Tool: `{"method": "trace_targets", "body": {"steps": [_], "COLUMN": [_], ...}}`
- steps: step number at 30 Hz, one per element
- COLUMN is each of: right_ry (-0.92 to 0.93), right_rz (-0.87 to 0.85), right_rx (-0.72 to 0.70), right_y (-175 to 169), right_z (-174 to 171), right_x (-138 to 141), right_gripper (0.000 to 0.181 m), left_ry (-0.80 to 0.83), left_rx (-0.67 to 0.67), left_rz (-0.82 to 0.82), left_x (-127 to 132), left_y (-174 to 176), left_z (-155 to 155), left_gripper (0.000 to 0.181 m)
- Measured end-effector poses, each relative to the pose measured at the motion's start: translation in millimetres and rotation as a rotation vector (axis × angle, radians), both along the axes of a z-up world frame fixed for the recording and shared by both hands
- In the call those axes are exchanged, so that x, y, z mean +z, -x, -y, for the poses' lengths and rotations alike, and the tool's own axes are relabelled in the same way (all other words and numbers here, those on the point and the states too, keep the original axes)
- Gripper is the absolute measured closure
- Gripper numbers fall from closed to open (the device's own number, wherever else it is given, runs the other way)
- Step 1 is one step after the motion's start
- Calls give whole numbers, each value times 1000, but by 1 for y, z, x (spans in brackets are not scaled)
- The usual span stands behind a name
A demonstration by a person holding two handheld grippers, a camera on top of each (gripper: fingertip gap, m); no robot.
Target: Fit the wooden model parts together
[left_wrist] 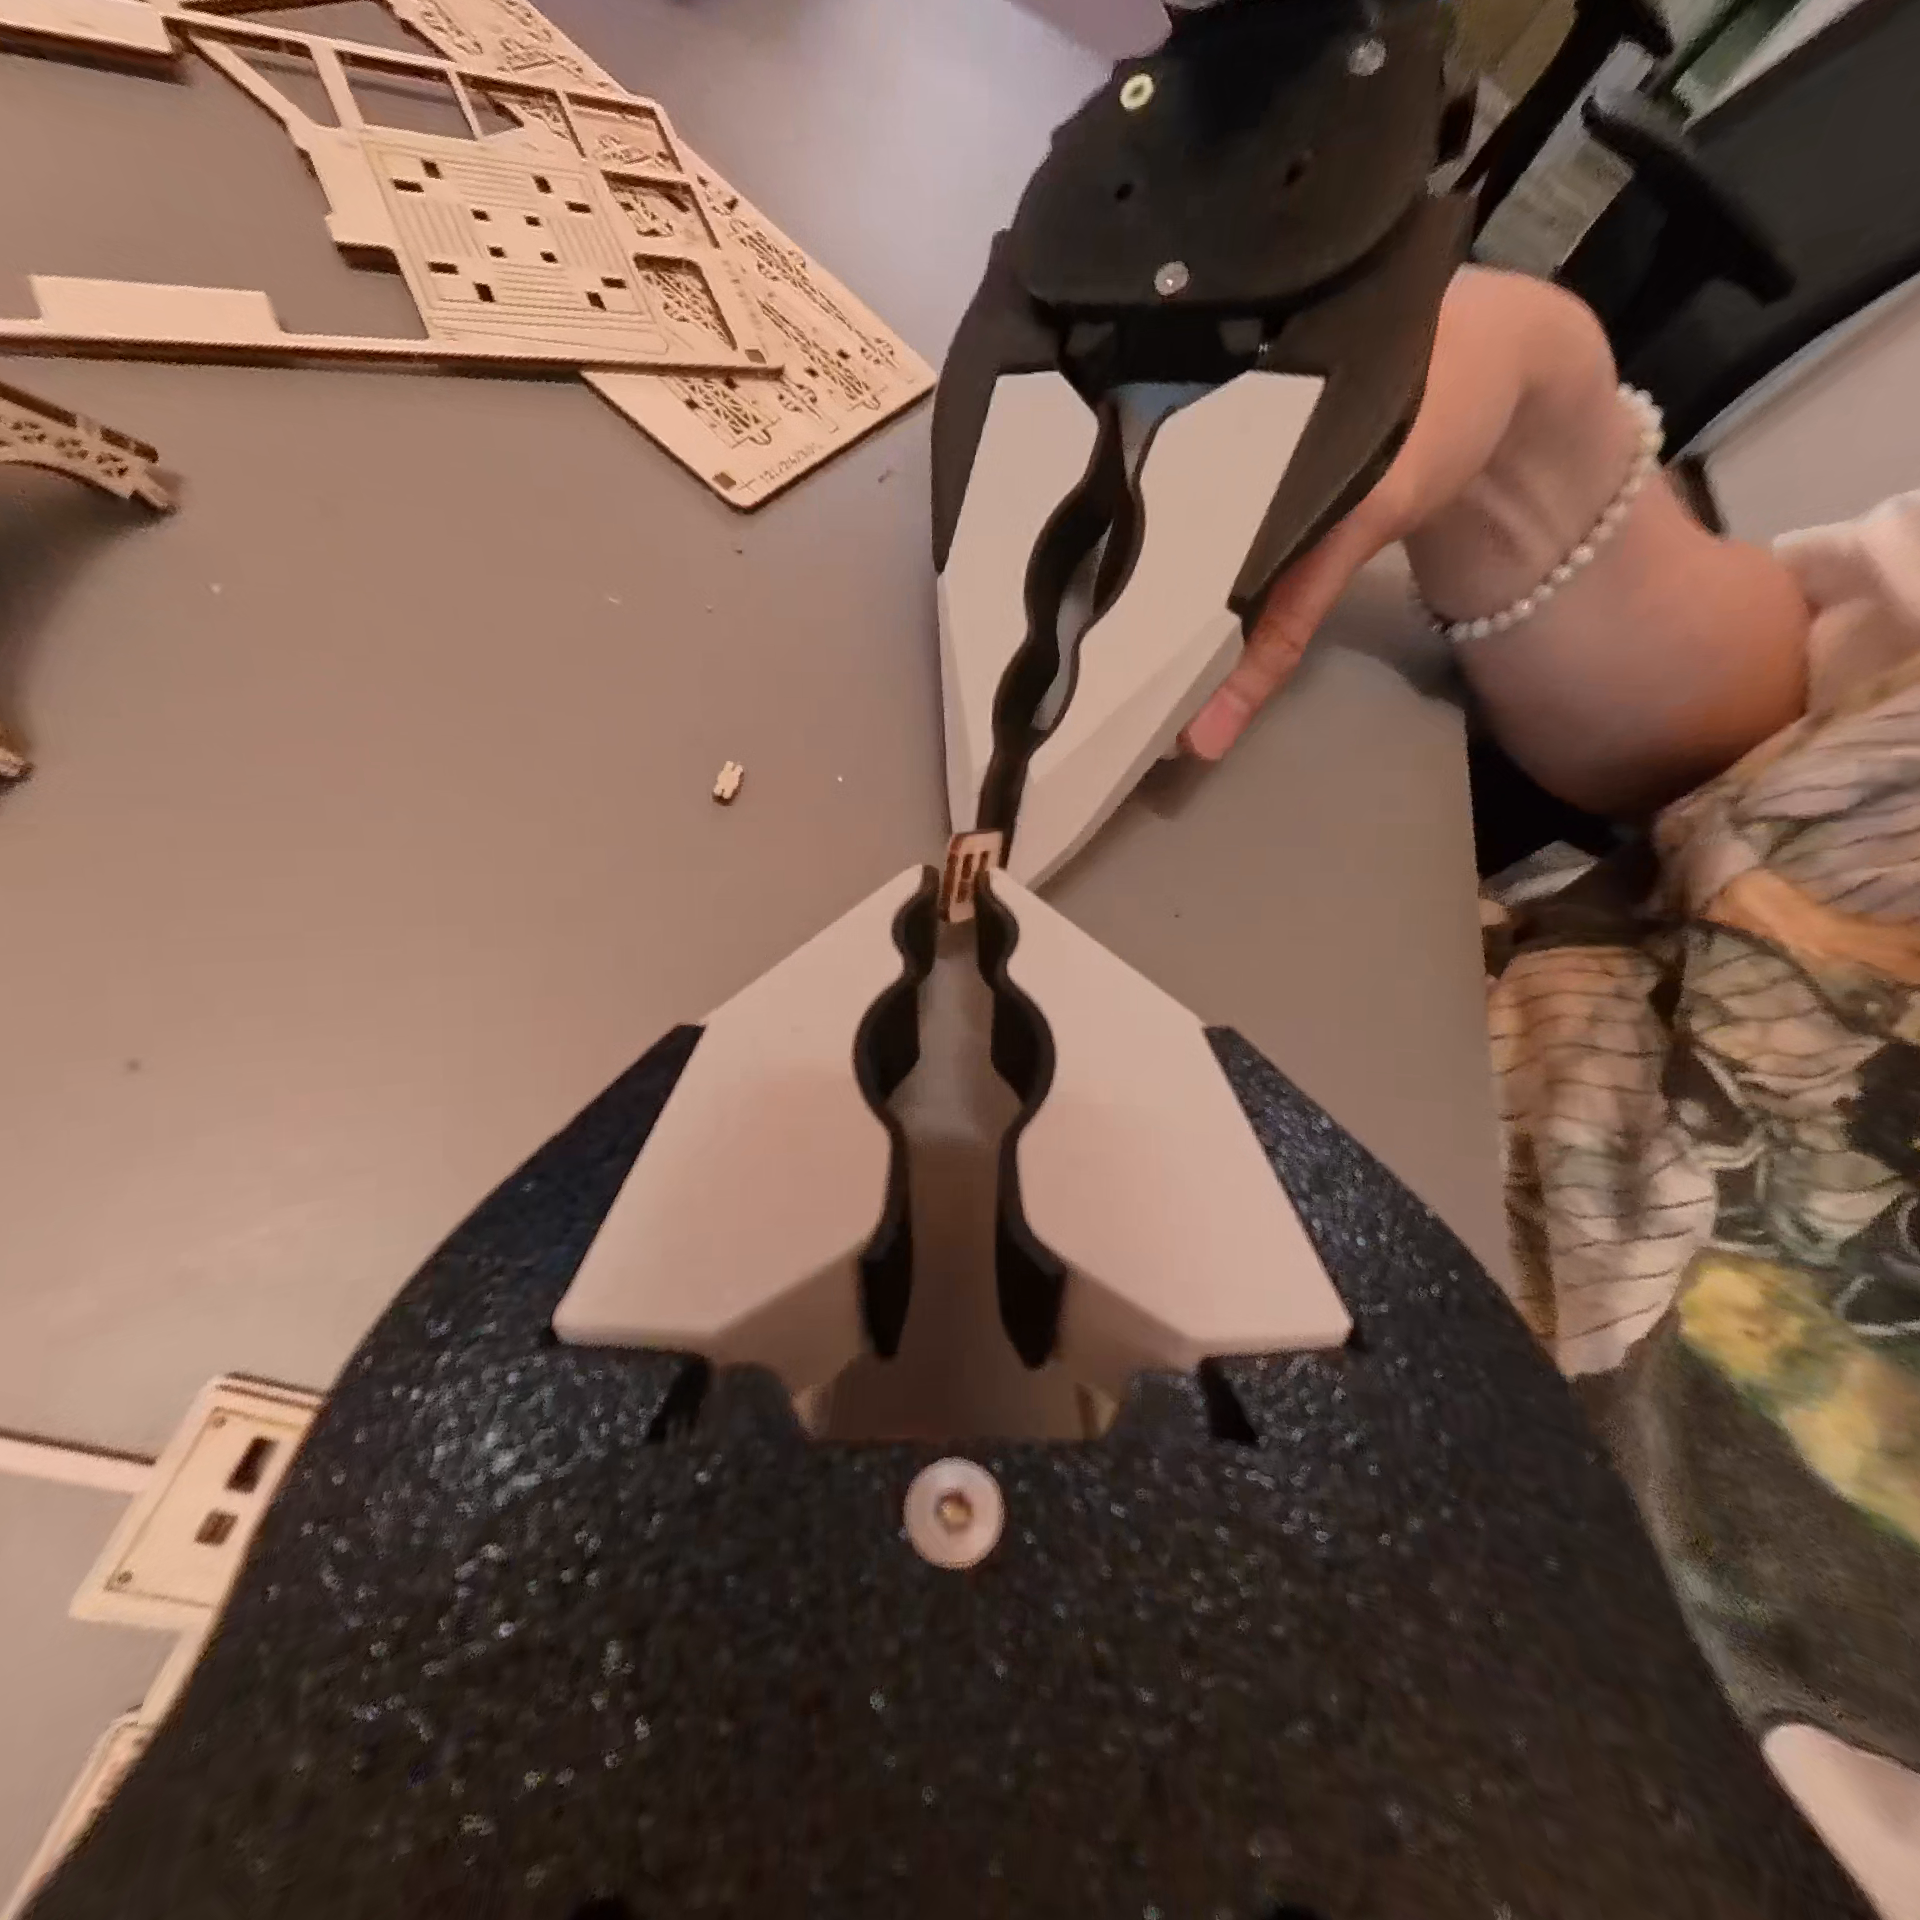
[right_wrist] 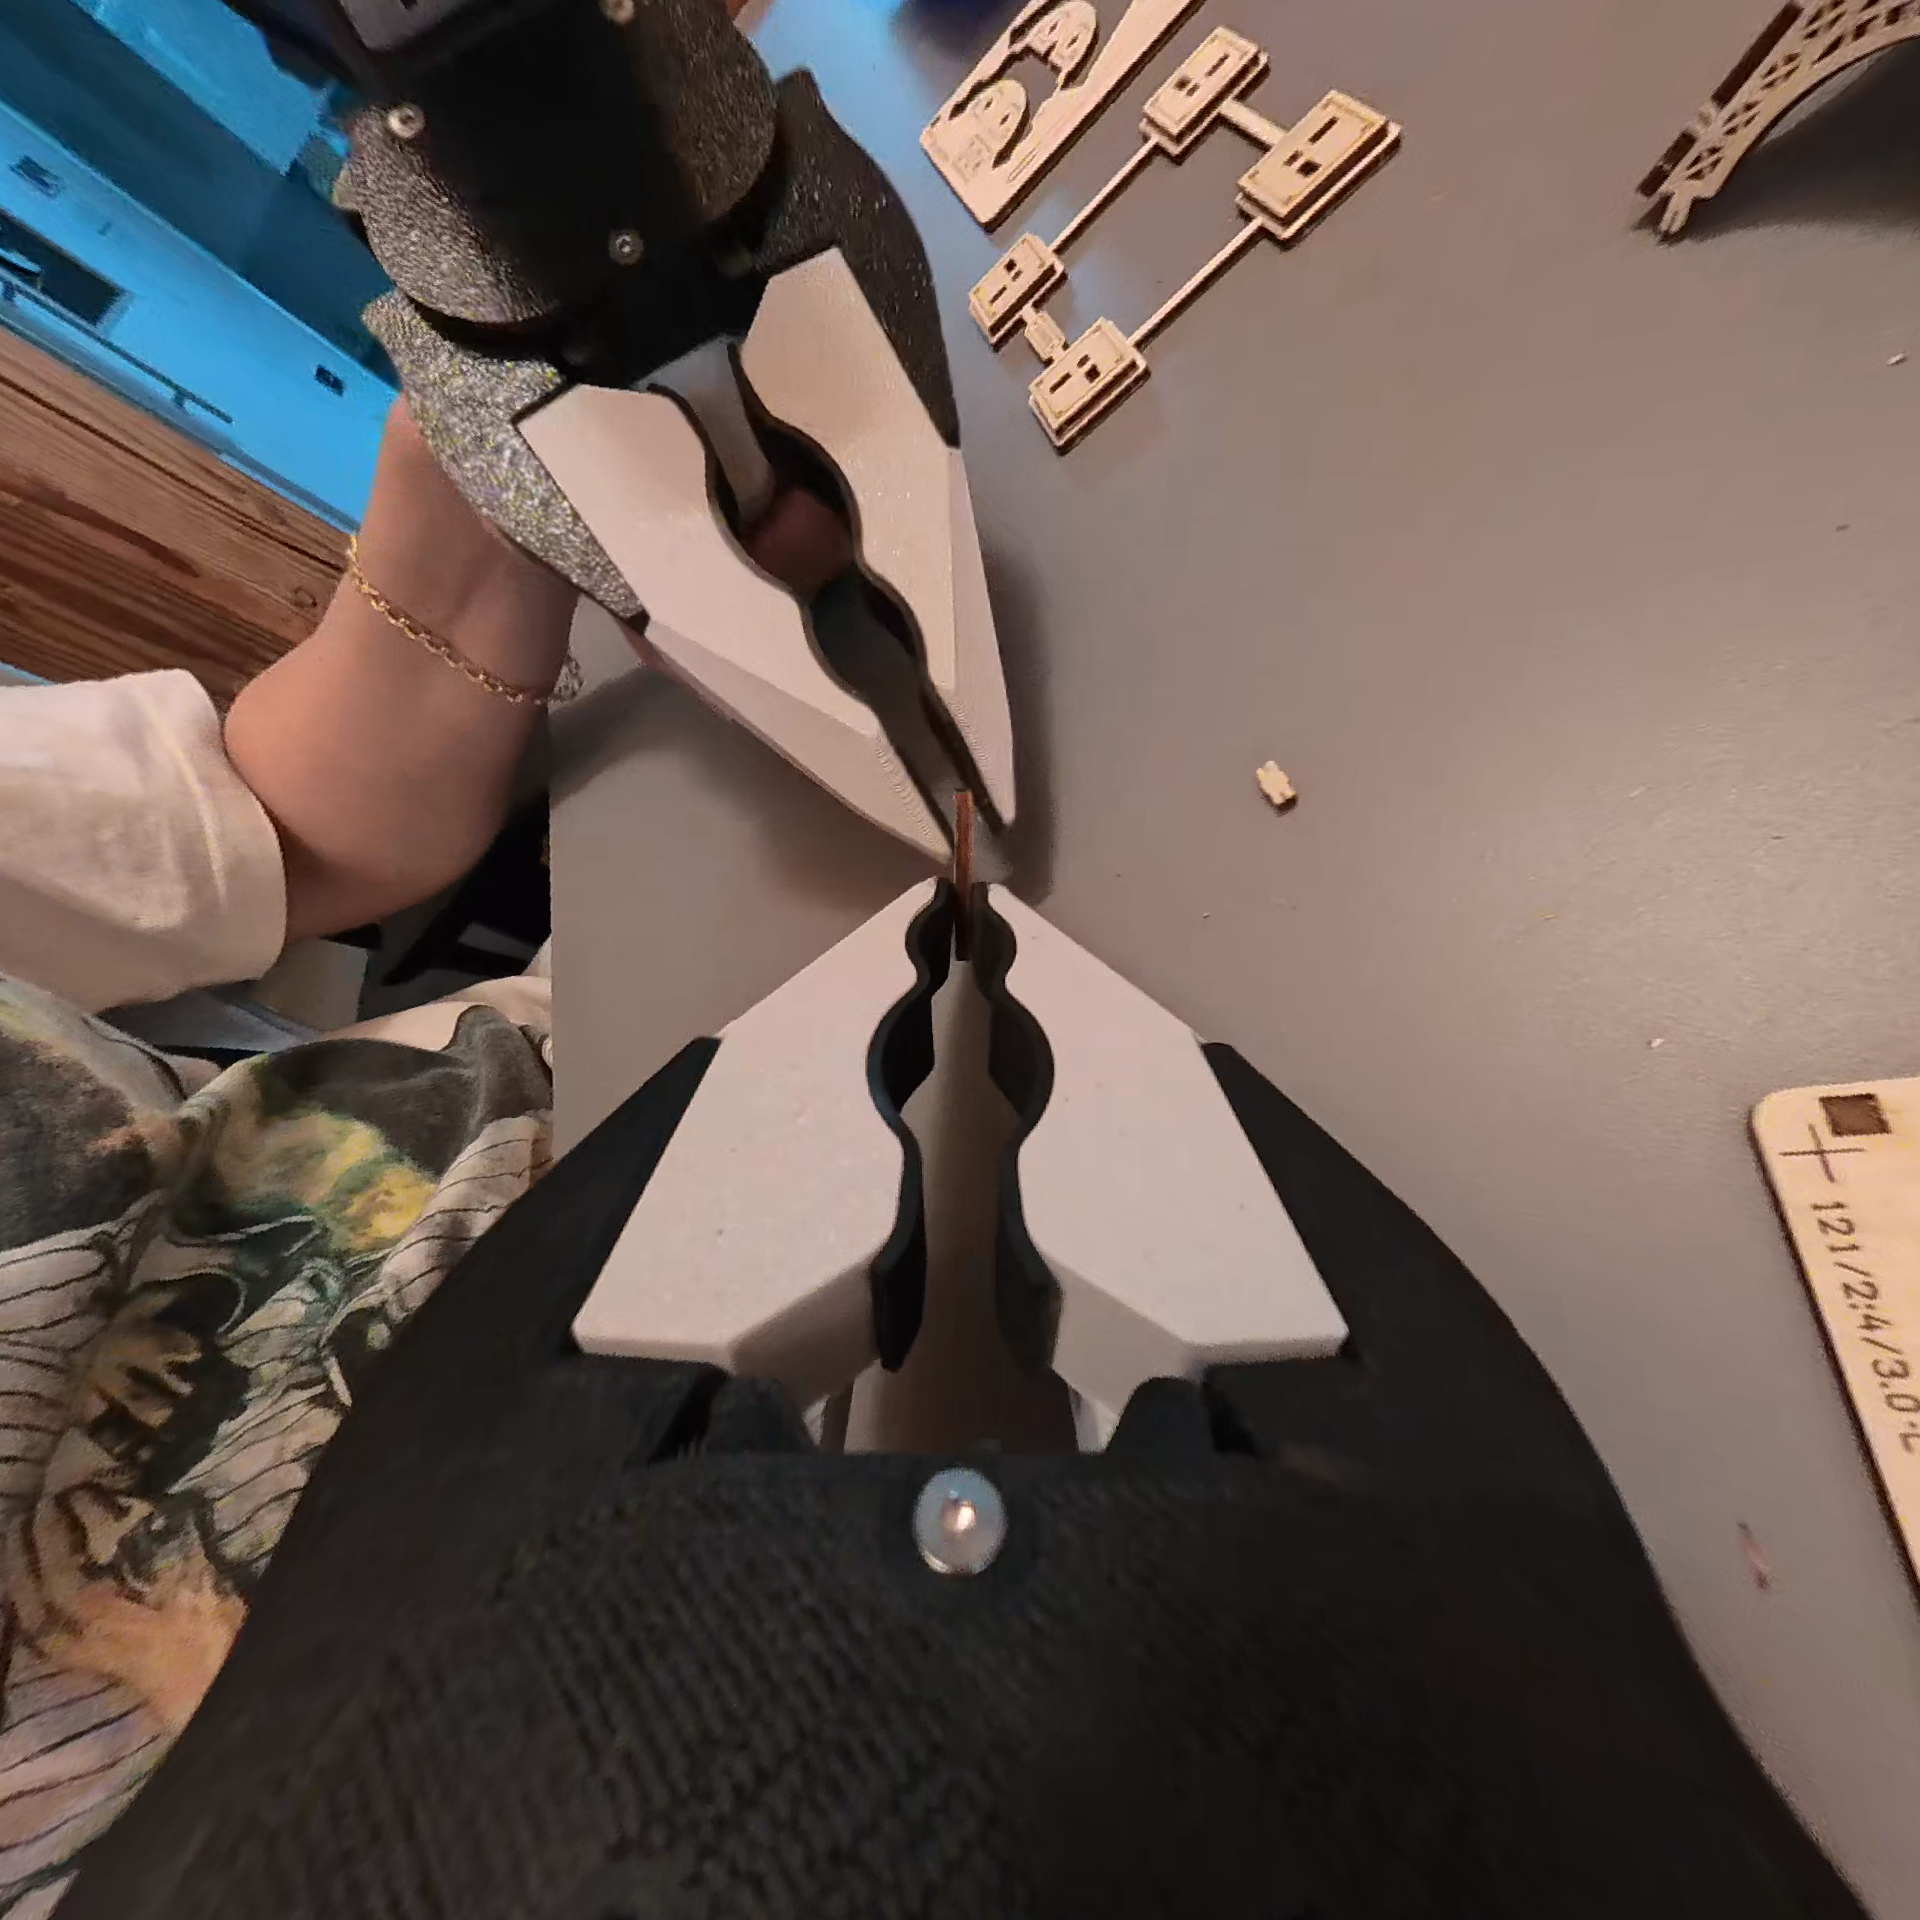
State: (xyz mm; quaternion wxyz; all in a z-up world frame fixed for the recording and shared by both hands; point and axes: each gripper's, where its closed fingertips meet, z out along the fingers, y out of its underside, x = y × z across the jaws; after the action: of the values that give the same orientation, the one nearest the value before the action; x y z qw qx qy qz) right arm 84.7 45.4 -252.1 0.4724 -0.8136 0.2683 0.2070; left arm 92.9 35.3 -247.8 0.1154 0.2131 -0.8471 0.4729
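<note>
A small flat wooden part [left_wrist: 968, 871] with dark slots is pinched between the tips of both grippers, just above the grey table [left_wrist: 416, 831]. My left gripper [left_wrist: 963, 885] is shut on its near end. My right gripper [left_wrist: 992, 823] reaches in from the far side and is shut on its far end. In the right wrist view the part [right_wrist: 963, 842] shows edge-on as a thin brown strip between my right gripper [right_wrist: 963, 896] and my left gripper [right_wrist: 968, 831]. I cannot tell whether it is one piece or two joined.
A tiny loose wooden bit [left_wrist: 727, 781] lies on the table, also in the right wrist view [right_wrist: 1276, 784]. Laser-cut sheets [left_wrist: 520, 239], an arch piece [right_wrist: 1745, 104], a frame of linked squares [right_wrist: 1174, 249] and another sheet [right_wrist: 1849, 1299] lie around. The person's arms and torso are at the table edge. Left and right tips are no more than a few centimetres apart. From either gripper's tips it is about 15 cm to the arch piece [right_wrist: 1745, 104].
</note>
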Motion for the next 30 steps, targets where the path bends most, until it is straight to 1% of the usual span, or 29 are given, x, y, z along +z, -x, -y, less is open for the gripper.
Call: {"method": "trace_targets", "body": {"steps": [2,3,4,6,8,11,15,20,21,23,30], "right_ry": [-1,7,9,6,8,-72,-154,-208,-207,-187,-142], "right_rz": [13,21,34,54,38,-1,-22,-44,-47,-26,24], "right_rx": [-30,-53,-70,-69,-65,-26,-18,-11,-10,-24,3], "right_y": [-4,-8,-10,-10,-9,-4,-3,-2,-2,-3,1], "right_z": [2,3,4,4,3,3,4,2,2,2,-1], "right_x": [1,0,1,2,1,11,22,29,28,26,22], "right_gripper": [176,170,171,172,168,176,179,175,178,178,178], "left_ry": [46,85,124,160,166,156,220,237,238,232,216], "left_rx": [43,63,82,108,80,61,42,2,1,5,-9], "left_rz": [-40,-68,-93,-91,-74,-82,-99,-116,-116,-116,-112], "left_x": [4,8,13,17,20,18,26,29,29,28,26], "left_y": [-4,-5,-7,-10,-5,-1,0,6,6,5,8], "left_z": [-2,-4,-5,-9,-9,-9,-8,-6,-5,-6,-8], "left_gripper": [180,181,181,181,181,181,181,181,181,181,181]}}
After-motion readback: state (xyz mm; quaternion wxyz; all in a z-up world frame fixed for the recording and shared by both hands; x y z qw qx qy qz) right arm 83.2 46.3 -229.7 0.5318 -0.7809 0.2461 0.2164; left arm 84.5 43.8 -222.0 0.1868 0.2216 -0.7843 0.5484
